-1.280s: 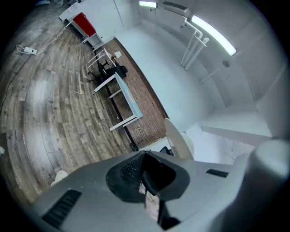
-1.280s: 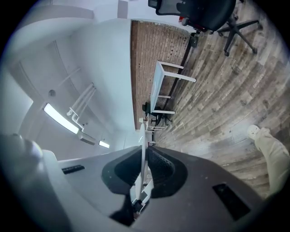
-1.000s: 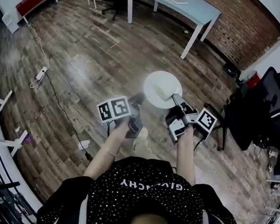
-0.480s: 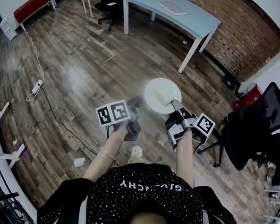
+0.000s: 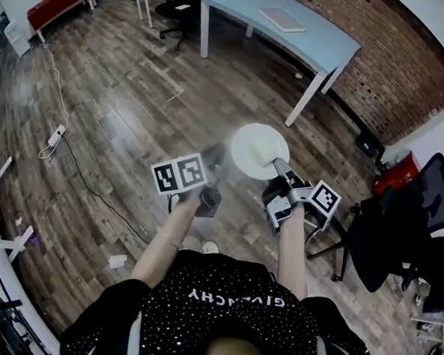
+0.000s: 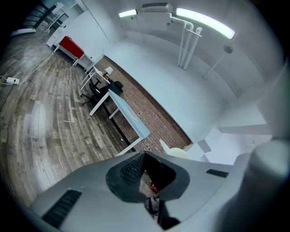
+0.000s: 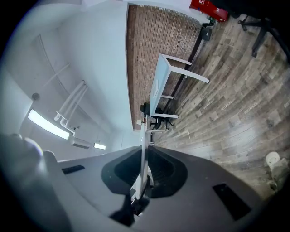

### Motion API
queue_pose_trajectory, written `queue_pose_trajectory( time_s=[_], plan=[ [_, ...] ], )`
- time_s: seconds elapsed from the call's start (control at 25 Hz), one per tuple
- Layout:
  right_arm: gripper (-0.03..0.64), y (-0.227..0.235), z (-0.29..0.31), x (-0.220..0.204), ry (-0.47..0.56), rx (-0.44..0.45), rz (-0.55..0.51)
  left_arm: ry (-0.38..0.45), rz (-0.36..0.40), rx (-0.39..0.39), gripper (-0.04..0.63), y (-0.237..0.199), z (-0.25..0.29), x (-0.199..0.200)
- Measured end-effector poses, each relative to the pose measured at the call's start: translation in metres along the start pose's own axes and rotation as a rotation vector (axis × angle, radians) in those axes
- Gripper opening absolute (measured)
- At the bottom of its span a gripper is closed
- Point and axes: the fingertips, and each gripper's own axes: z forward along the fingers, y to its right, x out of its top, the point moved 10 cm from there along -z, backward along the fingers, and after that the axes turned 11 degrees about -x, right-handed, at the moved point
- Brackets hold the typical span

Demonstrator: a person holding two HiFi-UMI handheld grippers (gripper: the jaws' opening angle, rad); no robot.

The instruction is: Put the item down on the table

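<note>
Head view puts me standing on the wood floor [image 5: 113, 114], with the plate [image 5: 259, 147] out in front of me at the end of my right gripper [image 5: 277, 166]. Right gripper view has the plate edge-on, a thin white line running up between my jaws, which are pinched narrow on its rim, so the hold looks firm. My left gripper [image 5: 214, 159] rides just off the plate's left edge and, as far as I can see, does not touch it. Left gripper view shows its jaws drawn together with nothing between them, and a bit of the plate's rim peeks past them on the right.

The pale blue table [image 5: 305, 37] stands well ahead of me, near the brick wall [image 5: 409, 64], with a flat tray-like thing [image 5: 282, 20] lying on it. I judge the task about midway: the plate is picked up and in the air, over floor and not over the table. What is left is closing the gap to the table, lowering the plate flat onto a bare part of the top, and letting my right jaws go
</note>
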Motion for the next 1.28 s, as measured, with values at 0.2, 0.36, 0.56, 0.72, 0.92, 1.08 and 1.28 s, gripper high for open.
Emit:
queue_pose_trajectory(
  time_s=[0.2,0.36,0.56,0.72,0.92,1.08,1.28],
  plan=[
    [0.031,0.007,0.012,0.009,0.006,-0.011,-0.005,0.024,0.049,0.031,0.011,-0.006,0.005,0.006],
    [0.031,0.016,0.014,0.009,0.0,-0.011,0.01,0.039,0.046,0.038,0.011,-0.011,0.007,-0.002],
    [0.031,0.005,0.057,0.034,0.008,-0.024,0.043,0.038,0.018,0.033,0.011,-0.037,0.048,0.031],
    [0.031,-0.002,0.086,0.063,0.036,-0.033,0.052,0.028,0.026,0.016,0.011,-0.048,0.086,0.057],
    [0.031,-0.015,0.131,0.098,0.061,-0.055,0.033,0.008,0.024,0.002,0.011,-0.07,0.136,0.097],
    [0.031,-0.03,0.171,0.131,0.079,-0.071,0.046,-0.01,0.024,-0.016,0.011,-0.084,0.182,0.136],
    [0.031,-0.05,0.221,0.168,0.091,-0.065,0.057,-0.025,0.034,-0.027,0.011,-0.101,0.232,0.18]
  ],
)
